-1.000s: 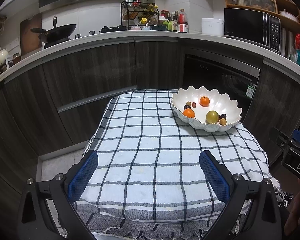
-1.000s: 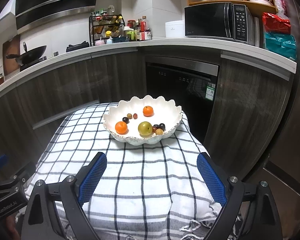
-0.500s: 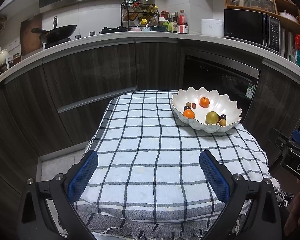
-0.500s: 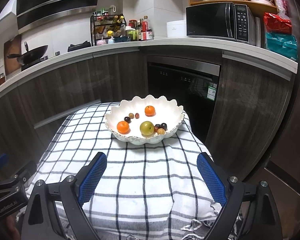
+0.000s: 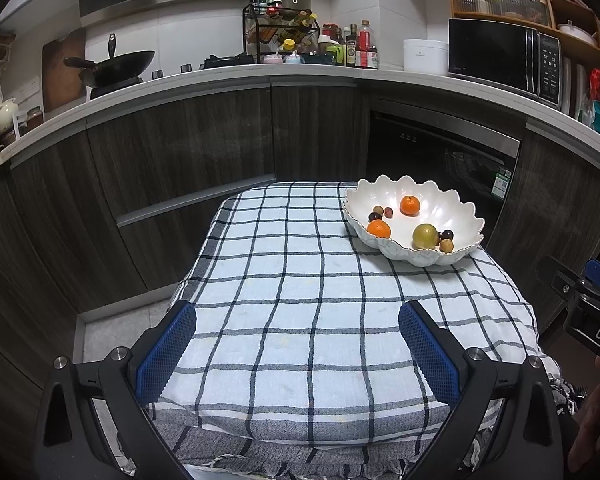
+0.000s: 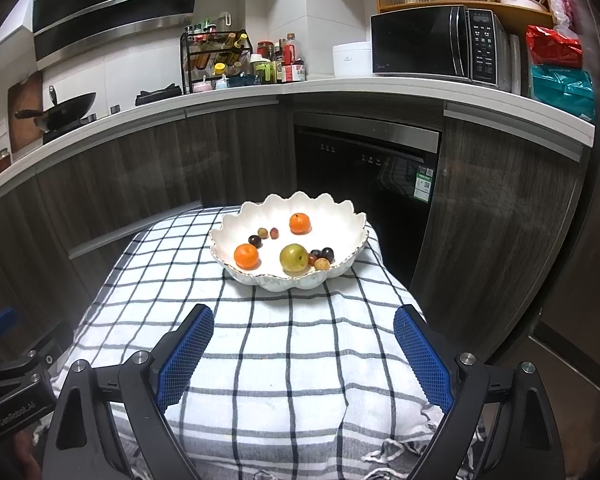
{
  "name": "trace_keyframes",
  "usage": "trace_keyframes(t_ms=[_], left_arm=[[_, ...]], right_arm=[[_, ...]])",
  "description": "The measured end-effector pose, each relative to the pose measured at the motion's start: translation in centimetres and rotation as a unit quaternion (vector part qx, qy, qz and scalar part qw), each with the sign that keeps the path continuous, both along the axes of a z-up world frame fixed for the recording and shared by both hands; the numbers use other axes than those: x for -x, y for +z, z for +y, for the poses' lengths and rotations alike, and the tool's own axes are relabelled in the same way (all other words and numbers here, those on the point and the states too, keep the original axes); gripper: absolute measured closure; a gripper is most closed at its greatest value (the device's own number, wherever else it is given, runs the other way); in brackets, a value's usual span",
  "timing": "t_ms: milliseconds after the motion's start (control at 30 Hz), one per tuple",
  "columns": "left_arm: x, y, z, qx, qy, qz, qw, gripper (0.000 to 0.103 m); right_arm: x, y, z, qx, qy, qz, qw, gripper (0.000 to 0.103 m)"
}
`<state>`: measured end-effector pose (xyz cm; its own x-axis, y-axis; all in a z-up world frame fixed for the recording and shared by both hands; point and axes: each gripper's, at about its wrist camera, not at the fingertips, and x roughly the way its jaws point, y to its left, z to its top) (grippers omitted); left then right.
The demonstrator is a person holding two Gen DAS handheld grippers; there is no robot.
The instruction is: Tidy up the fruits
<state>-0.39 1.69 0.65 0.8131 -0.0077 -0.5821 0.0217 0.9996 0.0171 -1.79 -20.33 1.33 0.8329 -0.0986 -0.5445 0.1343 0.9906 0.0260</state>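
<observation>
A white scalloped bowl [image 6: 352, 224] stands at the far right of a table with a checked cloth [image 6: 284, 336]; it also shows in the left wrist view [image 5: 460, 212]. In it lie two oranges [image 6: 246, 256] [image 6: 299, 223], a green-yellow apple [image 6: 294, 258] and several small dark and brown fruits [image 6: 327, 254]. My right gripper [image 6: 302, 350] is open and empty above the cloth's near end, short of the bowl. My left gripper [image 5: 296, 350] is open and empty over the cloth's near left part, well away from the bowl.
Dark cabinets and a built-in dishwasher [image 6: 364, 168] stand behind the table. The worktop above carries a wok [image 5: 112, 66], a spice rack [image 5: 280, 36], bottles, a rice cooker and a microwave [image 6: 432, 46]. The right gripper's body [image 5: 588, 312] shows at the left view's right edge.
Both grippers have drifted back slightly; the bowl sits a little farther off in the right wrist view. Both stay open and empty.
</observation>
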Motion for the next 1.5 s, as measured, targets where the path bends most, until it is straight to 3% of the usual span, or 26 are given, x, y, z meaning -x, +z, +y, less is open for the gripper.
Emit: trace_keyframes(t_ms=[1500], left_arm=[[-0.4,-0.41,0.04,0.0,0.004,0.015,0.9999,0.0]], right_arm=[[-0.44,-0.69,0.26,-0.007,0.003,0.013,1.0,0.01]])
